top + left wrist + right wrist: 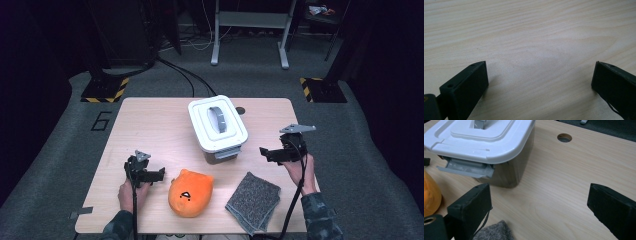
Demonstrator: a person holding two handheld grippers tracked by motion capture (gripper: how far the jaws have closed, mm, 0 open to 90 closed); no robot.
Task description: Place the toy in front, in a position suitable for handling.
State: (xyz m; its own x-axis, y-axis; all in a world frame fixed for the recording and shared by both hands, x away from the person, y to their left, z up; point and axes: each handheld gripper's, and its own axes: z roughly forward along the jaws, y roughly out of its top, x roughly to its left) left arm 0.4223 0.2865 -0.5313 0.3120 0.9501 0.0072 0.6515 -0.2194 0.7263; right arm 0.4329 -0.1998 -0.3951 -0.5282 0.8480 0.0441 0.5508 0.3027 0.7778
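A white-lidded storage box (218, 126) with a grey handle stands at the table's middle back; its grey front latch (466, 168) hangs open toward me. An orange plush toy (190, 192) with a black face lies near the front edge, and a grey cloth (253, 201) lies to its right. My left gripper (159, 174) rests low at the front left, just left of the plush, open over bare wood (536, 65). My right gripper (265, 152) hovers right of the box, open, empty, pointing toward the box's corner (506, 180).
The wooden table (150, 130) has a round cable hole (240, 110) behind the box. Grey carpet surrounds it, with cables, hazard-striped stand bases (105, 90) and a white frame (250, 30) at the back.
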